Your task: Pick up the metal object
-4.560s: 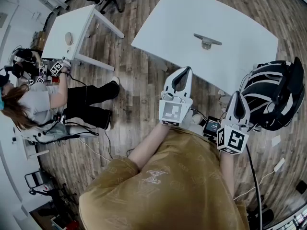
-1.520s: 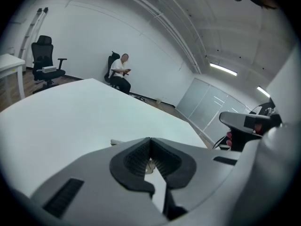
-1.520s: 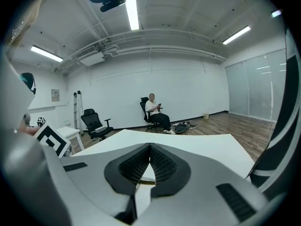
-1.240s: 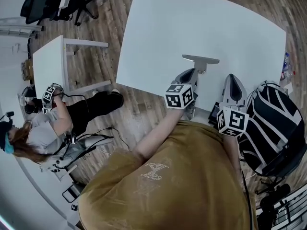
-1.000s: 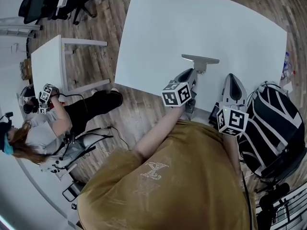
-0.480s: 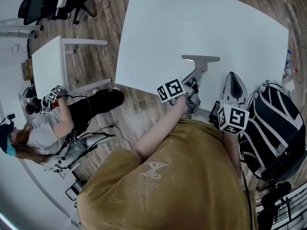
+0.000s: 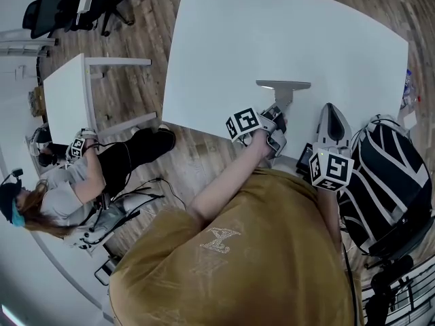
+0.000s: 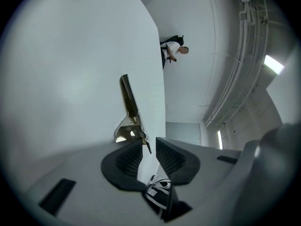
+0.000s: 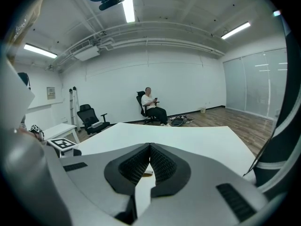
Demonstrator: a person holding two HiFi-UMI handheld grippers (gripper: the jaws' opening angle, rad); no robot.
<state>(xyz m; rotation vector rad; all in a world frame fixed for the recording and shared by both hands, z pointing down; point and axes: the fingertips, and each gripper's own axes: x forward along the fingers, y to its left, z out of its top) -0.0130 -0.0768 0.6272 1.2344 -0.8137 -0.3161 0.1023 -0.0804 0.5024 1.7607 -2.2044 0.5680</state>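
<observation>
metal object (image 7: 283, 87) on white table (image 7: 272, 32), striped bag (image 7: 394, 175) beside right gripper (image 7: 332, 109)

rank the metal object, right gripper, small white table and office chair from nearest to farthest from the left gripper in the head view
1. metal object, right at the tips of the left gripper jaws.
2. right gripper, beside it on the right.
3. small white table, well off to the left.
4. office chair, beyond that table, upper left corner.
</observation>
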